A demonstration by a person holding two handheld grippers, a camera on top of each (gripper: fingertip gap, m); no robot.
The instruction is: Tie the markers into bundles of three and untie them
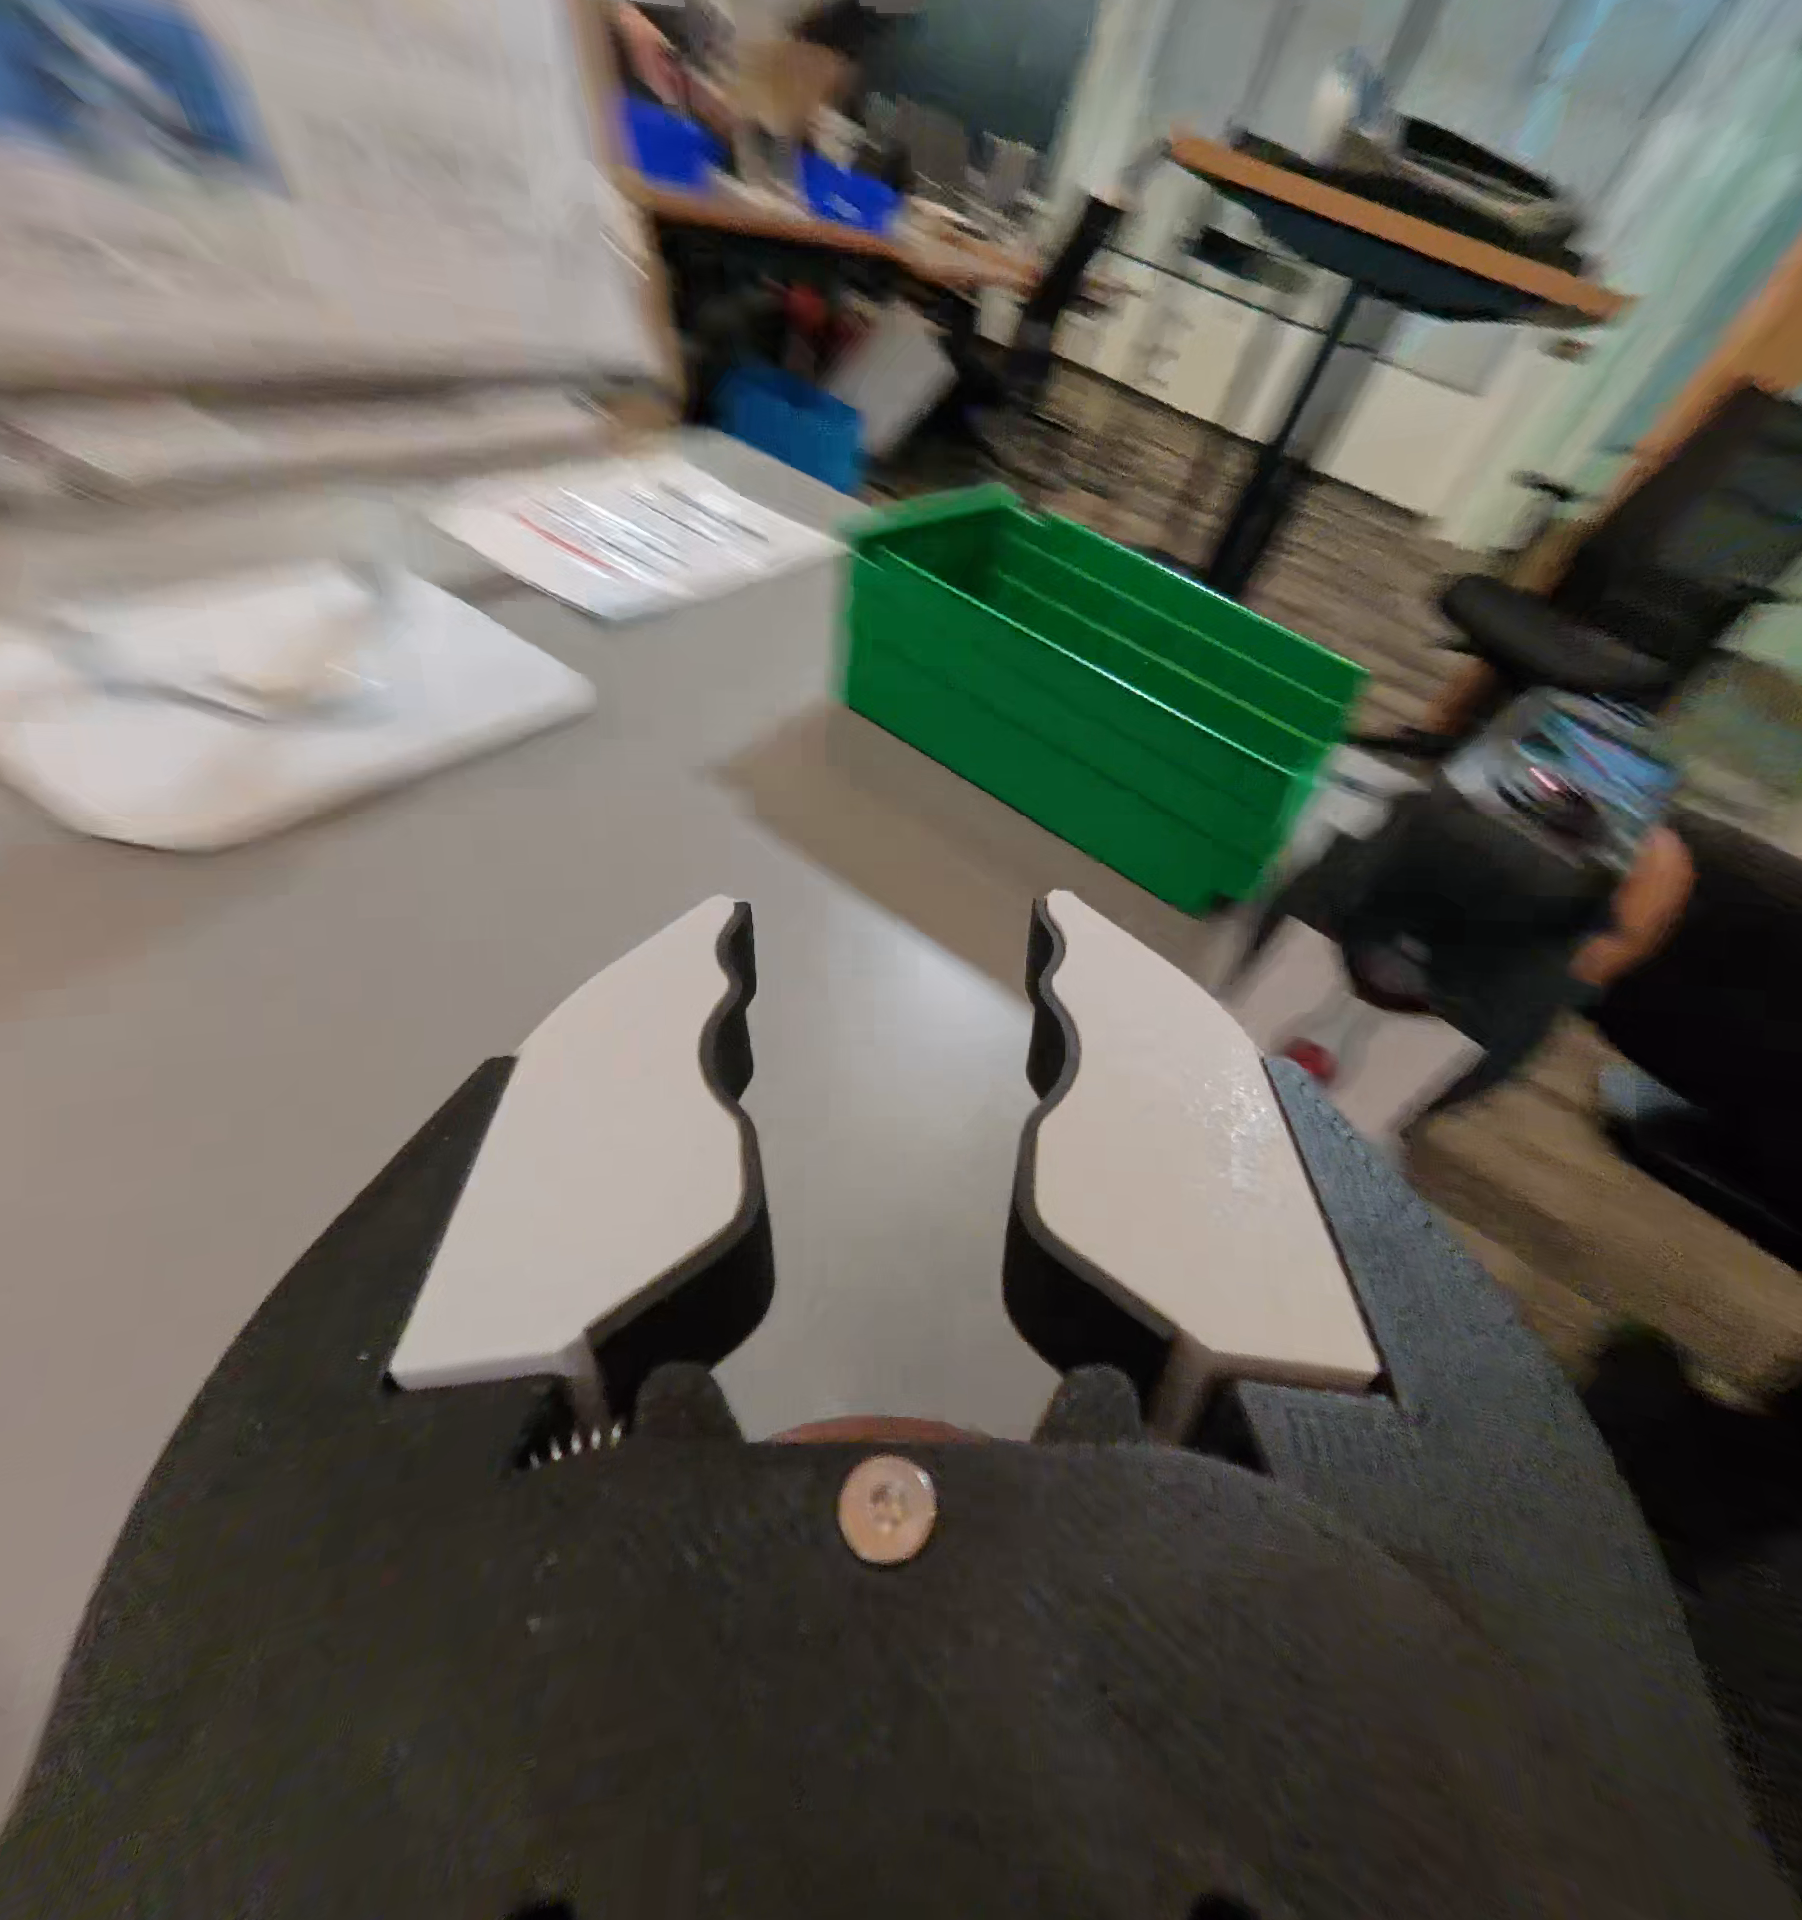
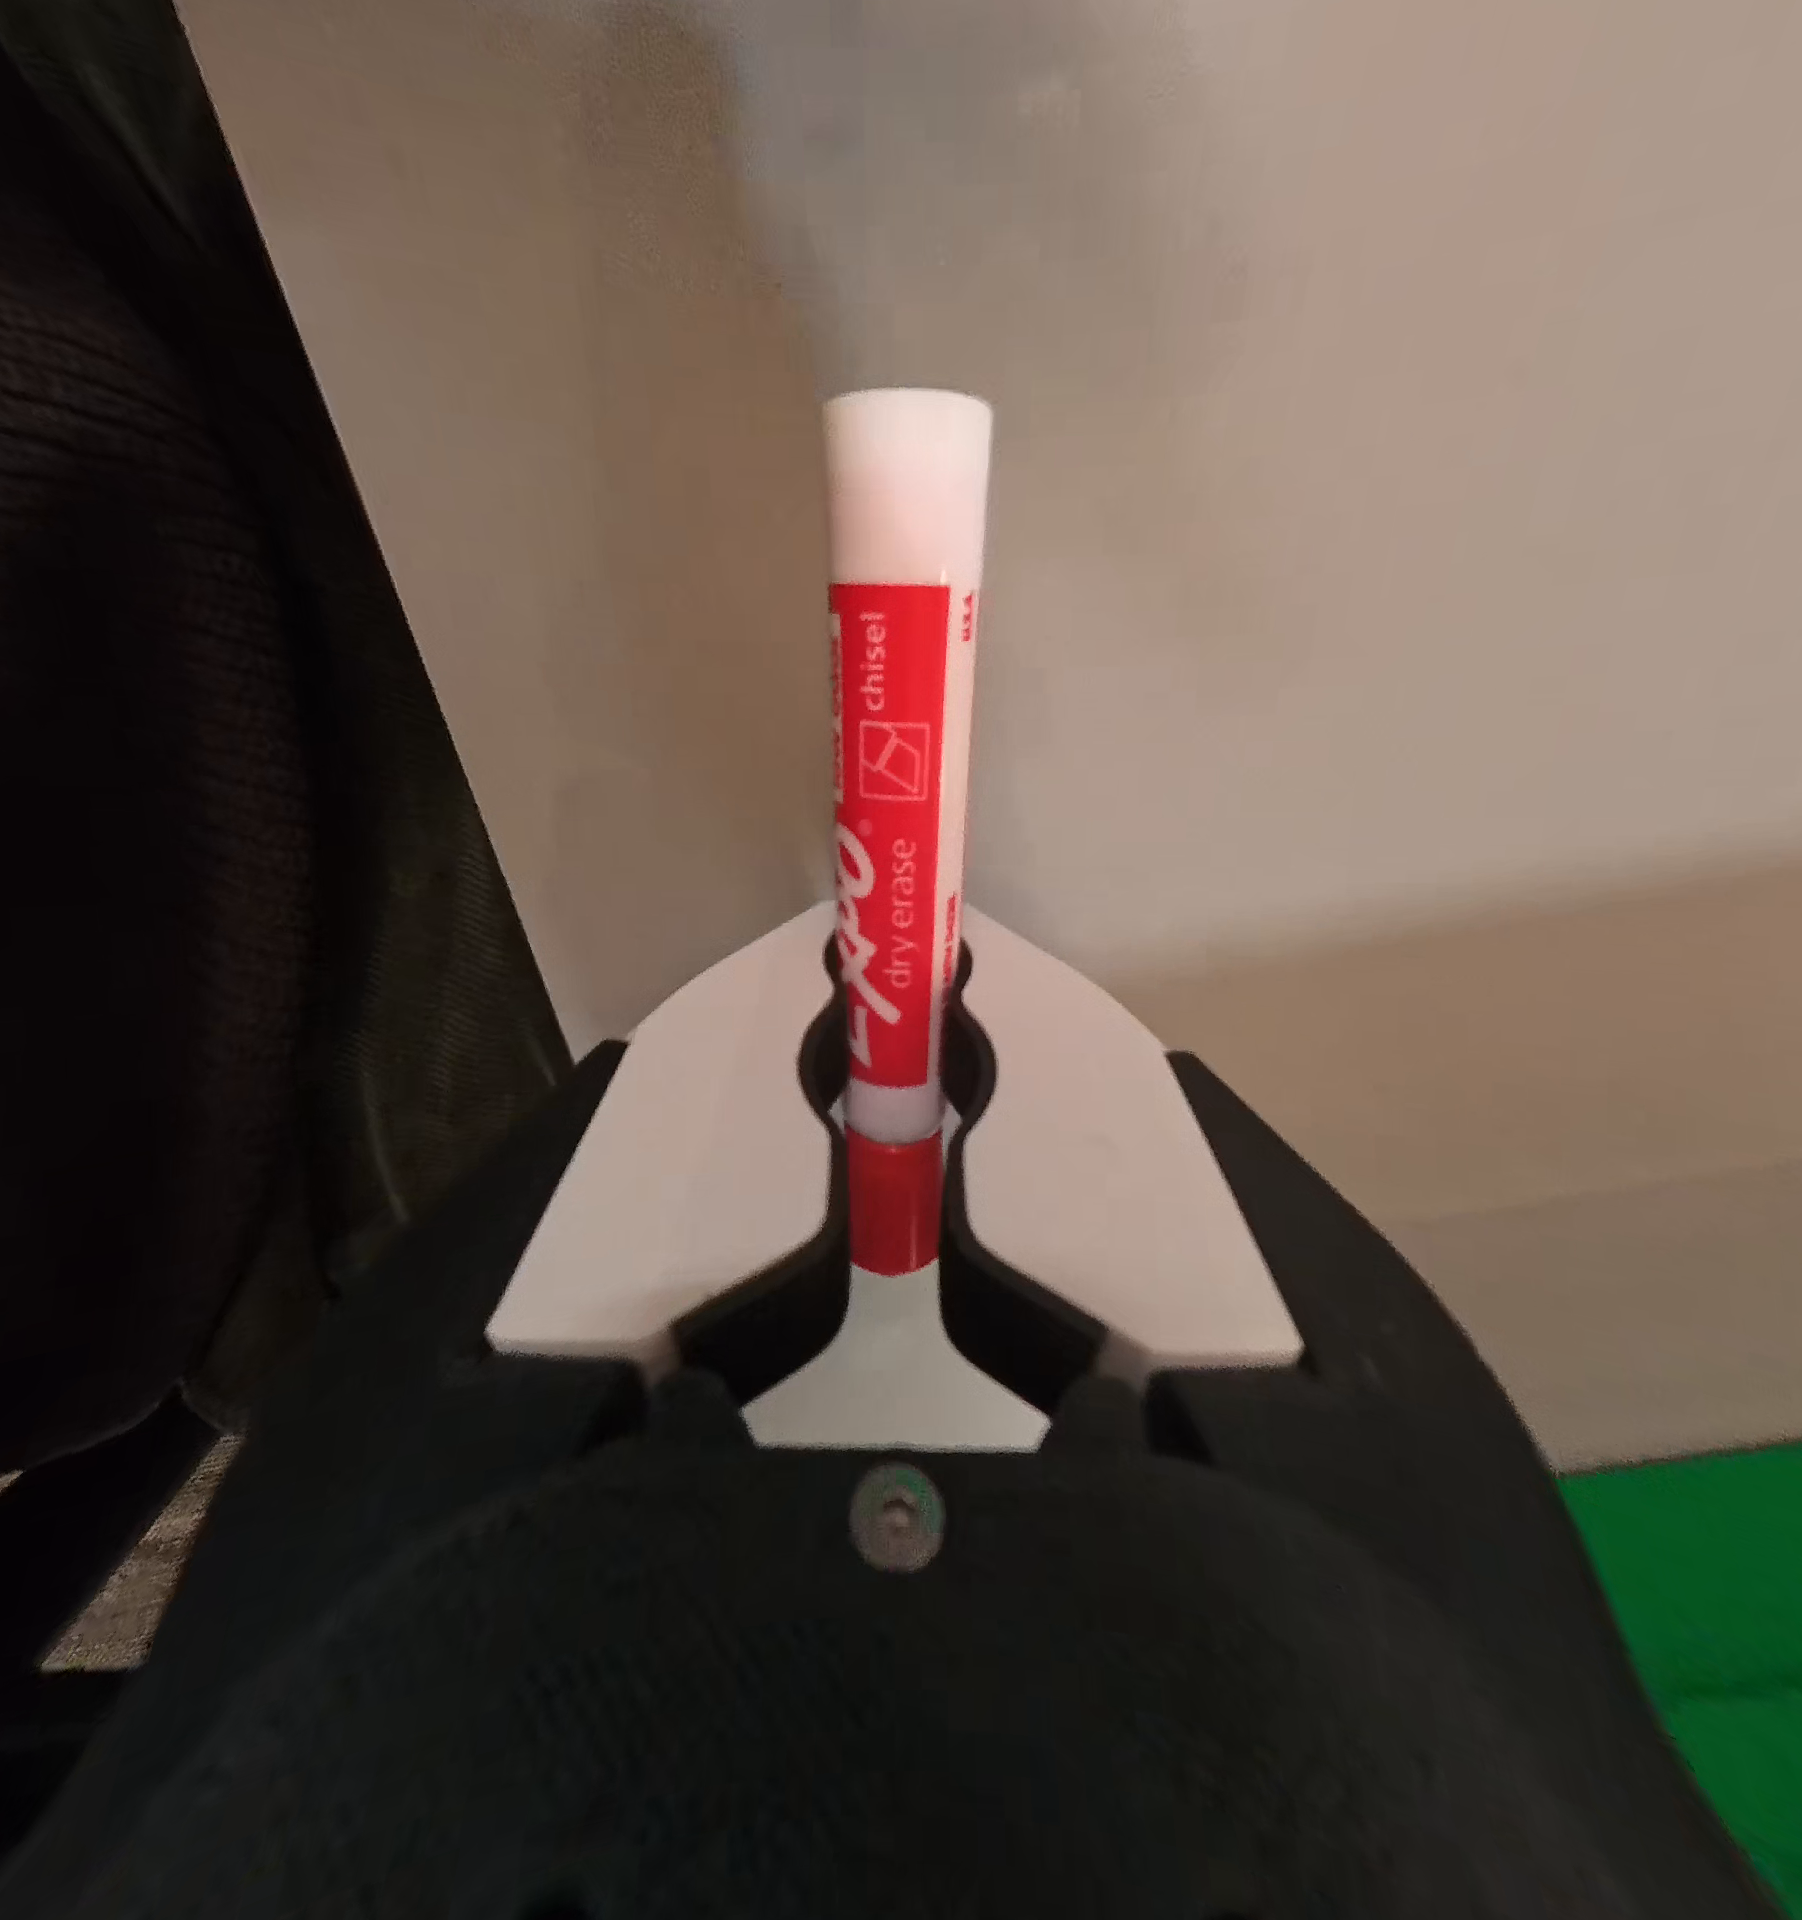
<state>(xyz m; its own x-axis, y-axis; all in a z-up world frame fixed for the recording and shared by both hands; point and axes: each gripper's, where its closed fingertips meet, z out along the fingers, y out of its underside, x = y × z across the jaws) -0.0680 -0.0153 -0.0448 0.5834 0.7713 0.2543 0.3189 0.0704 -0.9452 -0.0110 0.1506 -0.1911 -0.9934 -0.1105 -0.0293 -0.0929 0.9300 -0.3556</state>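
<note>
- Over the pale grey tabletop (image 1: 253, 1039), the left gripper (image 1: 889, 935), black-bodied with two pale grey scalloped finger plates, hangs with its jaws parted wide and nothing between them
- Ahead and to the right of it, near the table's far edge, stands a green rectangular plastic bin (image 1: 1084, 686) with ribbed walls, well apart from the fingertips
- To the left lies a white rounded flat board (image 1: 253, 748) with a blurred pale thing on top that cannot be made out, and beyond it a white printed sheet of paper (image 1: 648, 540) lies flat on the table
- Past the table edge on the right sits a black office chair (image 1: 1562, 634); blue plastic bins (image 1: 835, 187) sit on a cluttered wooden desk farther back, all smeared by motion blur
- In the right wrist view, the right gripper (image 2: 895, 951), of the same black and pale grey make, is closed on a white cylindrical dry-erase marker with a red label band and red cap (image 2: 902, 675)
- The marker runs straight forward along the fingers, its red cap toward the gripper body, its white blunt end pointing away, clamped in the scalloped notches of both finger plates
- Behind the marker is the same pale grey tabletop (image 2: 1396, 520); a dark black mesh surface (image 2: 149, 727) fills the left side, and a patch of green (image 2: 1728, 1662) shows at the lower right
</note>
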